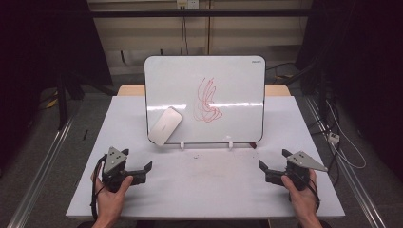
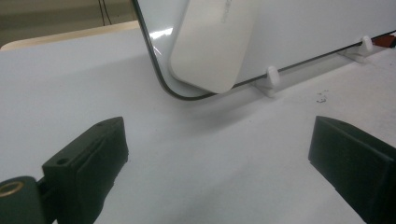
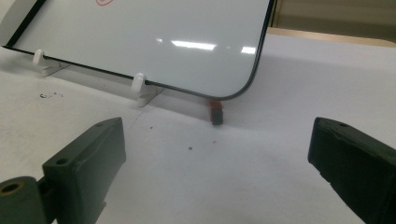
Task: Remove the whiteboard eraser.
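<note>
A small whiteboard (image 1: 204, 97) stands tilted back on little white clips near the middle of the high view, on a white table (image 1: 204, 190). Red scribbles (image 1: 206, 100) sit on the board, a bit right of its middle. A flat white eraser (image 1: 165, 125) sticks to the board at its lower left corner, tipped on a slant.

The left gripper (image 1: 142, 171) is at the lower left of the high view, held in a hand above the table. Its jaws stand wide apart with nothing between them. In the left gripper view, the eraser (image 2: 212, 44) is up at the top middle, well ahead of the jaws. The right gripper (image 1: 266, 171) is at the lower right of the high view. Its jaws are spread wide too, and hold nothing. In the right gripper view, a small red and black thing (image 3: 216, 112) stands on the table under the board's corner. It may be a marker cap, but I cannot tell for sure.

It looks like the job is only starting: both tools wait, and the scribbles are not wiped yet. I think the next move is for the left gripper to go forward to the eraser, fit its jaws around the eraser's sides and squeeze. It should go gently, so the board does not tip off its clips.
</note>
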Demonstrator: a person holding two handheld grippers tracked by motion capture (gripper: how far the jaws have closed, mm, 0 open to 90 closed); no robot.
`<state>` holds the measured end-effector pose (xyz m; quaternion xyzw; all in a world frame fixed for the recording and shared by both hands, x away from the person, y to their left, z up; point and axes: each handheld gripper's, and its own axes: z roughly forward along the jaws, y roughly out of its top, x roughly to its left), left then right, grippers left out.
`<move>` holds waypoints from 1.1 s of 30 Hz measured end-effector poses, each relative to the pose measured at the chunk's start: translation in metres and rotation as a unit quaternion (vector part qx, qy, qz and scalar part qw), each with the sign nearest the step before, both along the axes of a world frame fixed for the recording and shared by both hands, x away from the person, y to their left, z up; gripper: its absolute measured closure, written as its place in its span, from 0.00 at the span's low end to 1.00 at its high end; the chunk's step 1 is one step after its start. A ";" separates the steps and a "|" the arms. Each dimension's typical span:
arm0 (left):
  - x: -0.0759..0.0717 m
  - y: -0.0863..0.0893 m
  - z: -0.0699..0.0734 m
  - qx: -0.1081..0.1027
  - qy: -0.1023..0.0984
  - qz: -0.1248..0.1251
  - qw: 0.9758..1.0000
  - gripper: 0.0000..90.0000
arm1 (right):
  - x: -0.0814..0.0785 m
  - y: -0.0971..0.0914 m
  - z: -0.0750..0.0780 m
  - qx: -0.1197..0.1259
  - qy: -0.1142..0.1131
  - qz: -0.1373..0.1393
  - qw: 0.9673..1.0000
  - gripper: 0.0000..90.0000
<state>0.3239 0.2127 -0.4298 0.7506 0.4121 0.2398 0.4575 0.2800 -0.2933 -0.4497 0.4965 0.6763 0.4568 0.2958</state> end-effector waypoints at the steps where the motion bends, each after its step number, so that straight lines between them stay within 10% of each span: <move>1: 0.001 0.000 0.000 -0.003 0.002 -0.002 1.000 0.05 | 0.001 0.000 0.000 -0.001 0.000 0.000 1.000 0.05; 15: 0.010 -0.005 0.008 0.008 0.025 -0.006 1.000 0.07 | 0.002 -0.004 -0.002 0.004 0.005 -0.004 1.000 0.05; 33: 0.024 -0.018 0.030 0.018 0.003 -0.037 0.999 0.06 | 0.001 -0.004 -0.002 0.008 0.006 0.000 1.000 0.05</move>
